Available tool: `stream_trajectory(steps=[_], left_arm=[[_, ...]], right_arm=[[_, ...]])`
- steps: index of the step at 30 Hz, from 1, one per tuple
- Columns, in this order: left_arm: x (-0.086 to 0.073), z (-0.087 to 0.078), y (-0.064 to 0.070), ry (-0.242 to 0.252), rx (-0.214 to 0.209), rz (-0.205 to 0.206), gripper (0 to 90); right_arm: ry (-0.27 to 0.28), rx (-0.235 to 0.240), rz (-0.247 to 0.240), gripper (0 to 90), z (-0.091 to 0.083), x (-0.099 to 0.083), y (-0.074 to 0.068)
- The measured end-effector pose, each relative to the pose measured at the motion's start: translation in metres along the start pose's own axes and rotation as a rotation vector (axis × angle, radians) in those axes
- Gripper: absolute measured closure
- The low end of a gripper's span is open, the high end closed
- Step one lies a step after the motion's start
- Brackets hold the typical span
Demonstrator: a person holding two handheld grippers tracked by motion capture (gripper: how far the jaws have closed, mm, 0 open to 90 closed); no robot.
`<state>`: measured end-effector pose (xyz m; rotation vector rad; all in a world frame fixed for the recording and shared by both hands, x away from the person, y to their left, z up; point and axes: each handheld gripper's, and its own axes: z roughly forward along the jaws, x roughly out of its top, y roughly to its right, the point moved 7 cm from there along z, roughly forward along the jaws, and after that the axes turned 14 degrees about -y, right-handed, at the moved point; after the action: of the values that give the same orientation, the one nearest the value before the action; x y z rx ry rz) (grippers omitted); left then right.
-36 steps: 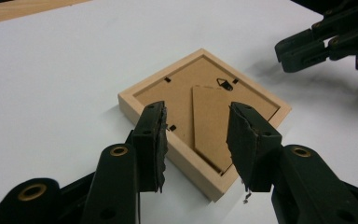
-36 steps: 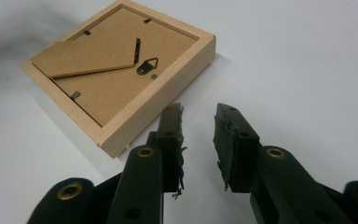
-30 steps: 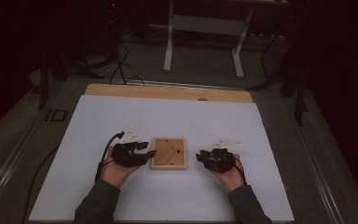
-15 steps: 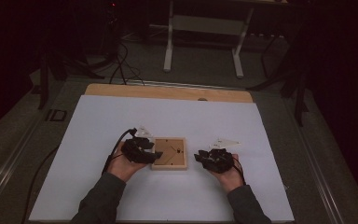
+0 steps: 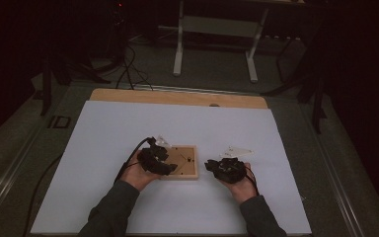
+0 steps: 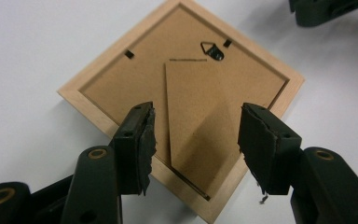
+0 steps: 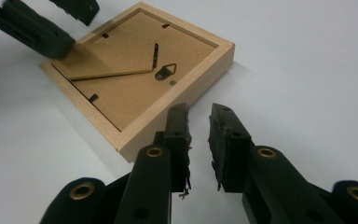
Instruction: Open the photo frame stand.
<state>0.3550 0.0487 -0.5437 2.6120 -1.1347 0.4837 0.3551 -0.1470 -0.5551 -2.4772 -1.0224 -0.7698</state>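
A small wooden picture frame lies face down on the white tabletop, its brown backboard, folded stand and metal hanger facing up. My left gripper hovers over the frame's left part, open, with its jaws astride the near corner and nothing between them. My right gripper rests just right of the frame. Its jaws stand only a narrow gap apart, empty, pointing past the frame's edge. The left gripper's black jaws reach over the frame's far side in the right gripper view.
The white sheet covers the table, with a bare wooden strip along the far edge. Beyond it are a dark floor, cables and a stand's white legs. Both forearms come in from the bottom.
My left gripper has moved right from beside the frame to over its left part. The right gripper has stayed almost still.
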Motion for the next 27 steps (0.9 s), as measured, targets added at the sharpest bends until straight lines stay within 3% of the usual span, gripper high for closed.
stream_trajectory(steps=[7,11,13,21,27], left_arm=[[0.0,0.008,0.003,-0.033,0.018,0.016,46.4],[0.001,0.012,0.004,-0.048,0.007,0.016,46.1],[0.001,0.014,0.005,-0.063,0.025,0.027,46.1],[0.001,0.015,0.008,-0.066,0.054,0.046,47.5],[0.0,0.015,0.009,-0.069,0.057,0.036,49.3]], right_arm=[[0.001,0.0,0.0,77.5,0.0,0.0,0.0],[-0.001,-0.001,-0.003,77.8,0.0,0.0,0.0],[-0.002,0.0,-0.003,77.8,0.0,0.0,0.0],[0.002,0.004,-0.011,78.1,0.002,0.002,-0.003],[0.005,0.011,-0.022,78.5,0.004,0.003,-0.008]])
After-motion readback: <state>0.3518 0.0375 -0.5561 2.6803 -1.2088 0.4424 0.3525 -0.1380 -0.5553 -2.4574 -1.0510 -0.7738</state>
